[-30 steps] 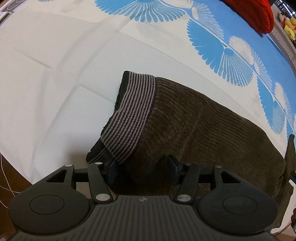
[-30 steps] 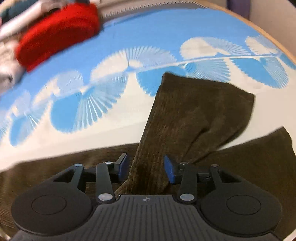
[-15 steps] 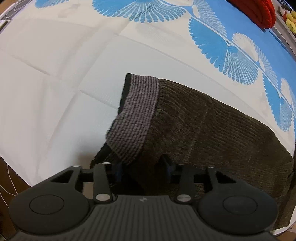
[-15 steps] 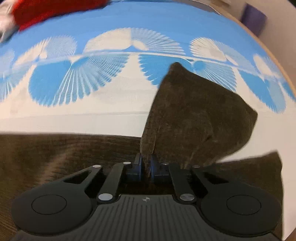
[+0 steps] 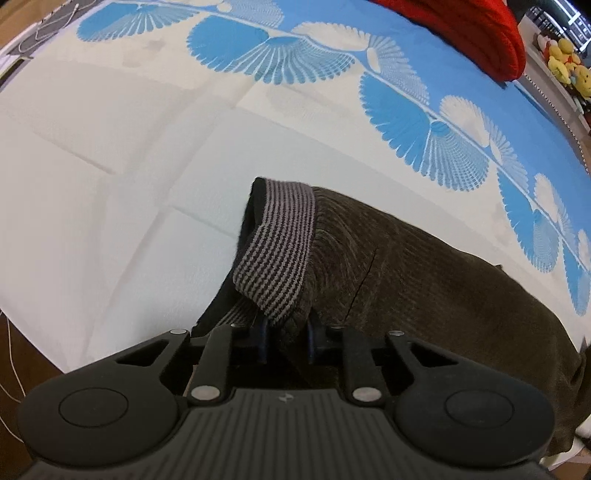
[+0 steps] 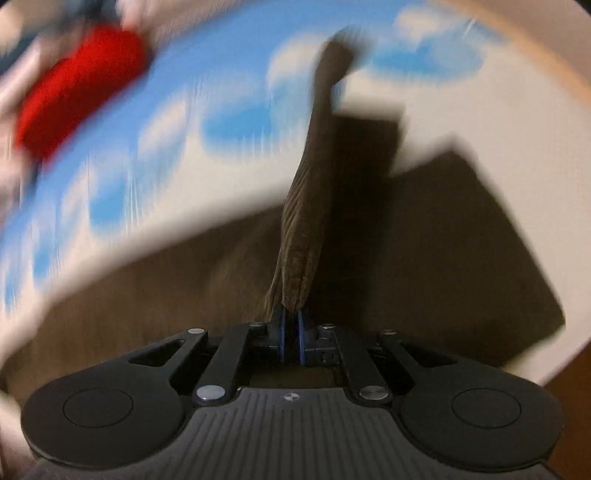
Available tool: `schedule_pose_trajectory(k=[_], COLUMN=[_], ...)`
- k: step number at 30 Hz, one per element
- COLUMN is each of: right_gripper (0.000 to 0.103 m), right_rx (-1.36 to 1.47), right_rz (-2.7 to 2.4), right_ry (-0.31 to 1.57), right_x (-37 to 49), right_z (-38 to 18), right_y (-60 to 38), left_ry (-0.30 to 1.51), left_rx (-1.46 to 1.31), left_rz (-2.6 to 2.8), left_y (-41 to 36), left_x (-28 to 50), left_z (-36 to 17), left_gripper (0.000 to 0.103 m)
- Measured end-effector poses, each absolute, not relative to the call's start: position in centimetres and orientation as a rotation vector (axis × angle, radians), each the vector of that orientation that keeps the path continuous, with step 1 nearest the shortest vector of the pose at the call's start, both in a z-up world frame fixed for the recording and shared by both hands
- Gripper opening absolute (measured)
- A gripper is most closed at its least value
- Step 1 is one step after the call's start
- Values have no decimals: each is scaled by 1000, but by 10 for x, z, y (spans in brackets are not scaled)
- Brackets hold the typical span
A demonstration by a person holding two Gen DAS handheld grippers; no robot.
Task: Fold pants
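Brown corduroy pants (image 5: 424, 288) lie on a white and blue patterned cloth (image 5: 129, 155). Their grey striped waistband (image 5: 280, 240) points away from me in the left wrist view. My left gripper (image 5: 286, 334) is shut on the near waistband corner, which is bunched and lifted. In the blurred right wrist view my right gripper (image 6: 291, 332) is shut on a pant leg (image 6: 306, 225) and holds it up as a narrow strip above the rest of the pants (image 6: 461, 240).
A red knitted item (image 5: 476, 29) lies at the far edge of the cloth; it also shows in the right wrist view (image 6: 77, 88). Yellow plush toys (image 5: 565, 66) sit beyond the right edge. The table edge and floor show at lower left (image 5: 14, 354).
Both grippers have closed: the left on the waistband corner, the right on the pant leg. The right gripper now swings fast with the leg lifted; the left has raised the waistband slightly.
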State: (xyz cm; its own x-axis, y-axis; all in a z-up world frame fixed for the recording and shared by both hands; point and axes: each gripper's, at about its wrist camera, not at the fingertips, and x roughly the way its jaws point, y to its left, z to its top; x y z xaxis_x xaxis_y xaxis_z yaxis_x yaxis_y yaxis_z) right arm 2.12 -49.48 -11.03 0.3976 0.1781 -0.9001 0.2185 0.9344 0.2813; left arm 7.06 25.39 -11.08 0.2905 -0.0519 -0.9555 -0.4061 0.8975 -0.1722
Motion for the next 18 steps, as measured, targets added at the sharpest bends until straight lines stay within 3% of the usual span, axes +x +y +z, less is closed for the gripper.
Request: schedule_pose_trajectory(k=[3, 6, 8, 9, 14, 18], right_gripper=[7, 11, 39, 44, 45, 46], right_rx=[158, 257, 411, 465, 812, 1027], right_rz=[3, -14, -96, -146, -581, -776], right_ry=[1300, 1185, 1084, 1053, 936, 985], right_x=[5, 5, 8, 9, -1, -17], right_z=[-137, -128, -119, -118, -132, -161], right_y=[-490, -517, -544, -554, -624, -651], left_ry=[1292, 1316, 1318, 1319, 1336, 1351], left_rx=[-424, -441, -460, -463, -468, -472], left_rz=[232, 246, 258, 260, 278, 266], left_y=[256, 258, 259, 260, 263, 263], left_x=[72, 73, 74, 75, 78, 82], left_z=[-117, -121, -124, -125, -131, -136], left_gripper=[24, 34, 38, 41, 45, 48])
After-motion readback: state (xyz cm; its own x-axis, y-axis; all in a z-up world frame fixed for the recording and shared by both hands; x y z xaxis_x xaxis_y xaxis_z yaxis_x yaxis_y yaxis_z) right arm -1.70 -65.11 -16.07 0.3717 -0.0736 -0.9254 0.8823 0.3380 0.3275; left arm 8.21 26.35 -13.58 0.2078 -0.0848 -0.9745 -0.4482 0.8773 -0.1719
